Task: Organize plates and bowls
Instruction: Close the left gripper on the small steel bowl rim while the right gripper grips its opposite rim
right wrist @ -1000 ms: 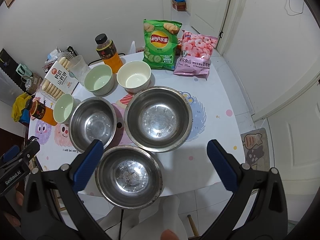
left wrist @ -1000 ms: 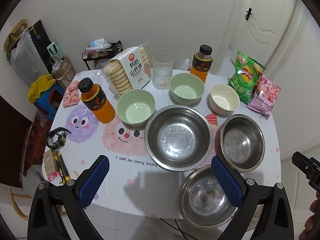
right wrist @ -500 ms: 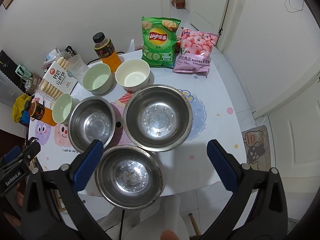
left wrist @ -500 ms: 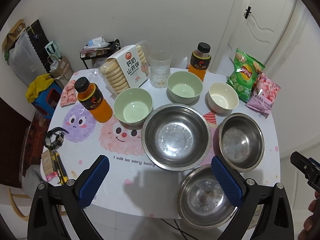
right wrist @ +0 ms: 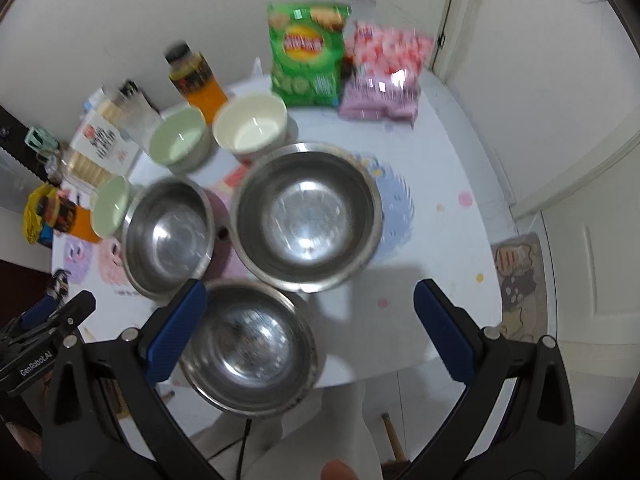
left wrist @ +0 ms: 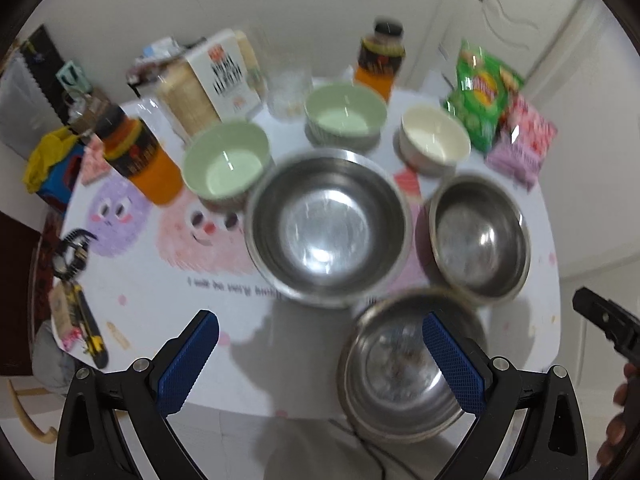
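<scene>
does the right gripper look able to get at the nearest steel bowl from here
Probably yes: the right gripper hangs open above the nearest steel bowl, which sits empty at the table edge with nothing over it.

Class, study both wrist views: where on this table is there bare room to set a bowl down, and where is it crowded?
Bare cloth lies right of the largest steel bowl, out to the table edge. Another patch lies between the left claw and the cartoon print. The back is crowded: ceramic bowls, bottles, snack bags. The three steel bowls sit nearly touching.
</scene>
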The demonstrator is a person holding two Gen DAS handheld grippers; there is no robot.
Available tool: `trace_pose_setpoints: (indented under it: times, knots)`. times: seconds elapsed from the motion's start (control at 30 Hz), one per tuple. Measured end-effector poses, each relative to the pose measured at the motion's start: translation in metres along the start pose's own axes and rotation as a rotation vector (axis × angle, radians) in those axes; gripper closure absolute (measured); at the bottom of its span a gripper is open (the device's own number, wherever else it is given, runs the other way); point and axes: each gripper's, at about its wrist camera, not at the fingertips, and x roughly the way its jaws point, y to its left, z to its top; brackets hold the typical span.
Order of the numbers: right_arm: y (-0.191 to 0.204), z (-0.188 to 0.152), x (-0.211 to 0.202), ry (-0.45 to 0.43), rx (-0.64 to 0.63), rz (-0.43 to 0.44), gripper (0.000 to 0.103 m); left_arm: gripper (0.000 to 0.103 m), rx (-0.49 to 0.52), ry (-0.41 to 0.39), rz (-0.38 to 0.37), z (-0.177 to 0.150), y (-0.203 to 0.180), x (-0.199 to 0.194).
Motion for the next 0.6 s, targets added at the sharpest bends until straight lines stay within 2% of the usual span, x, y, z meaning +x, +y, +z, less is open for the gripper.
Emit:
trace_pose_setpoints:
  times: [0.2,0.4,0.47,0.57,0.6]
  knots:
    - [-0.009,-0.023,0.051,0.123,-0.019,0.058,0.000,0.000,0.093,0.077,-0.073,-0.034,-0.013,0.044]
    - [-0.008,-0.050,0.103,0.221,-0.050,0.097,0.000,0.000,0.118,0.144,-0.053,-0.059,-0.026,0.094]
    - [-0.009,-0.056,0.118,0.255,-0.034,0.116,0.000,0.007,0.118,0.170,-0.053,-0.064,-0.027,0.110]
    - [-0.016,-0.062,0.132,0.276,0.028,0.140,0.002,0.026,0.117,0.197,-0.038,-0.069,-0.027,0.125]
    - [-0.018,-0.063,0.135,0.272,0.040,0.163,0.010,0.037,0.113,0.202,-0.041,-0.071,-0.026,0.128]
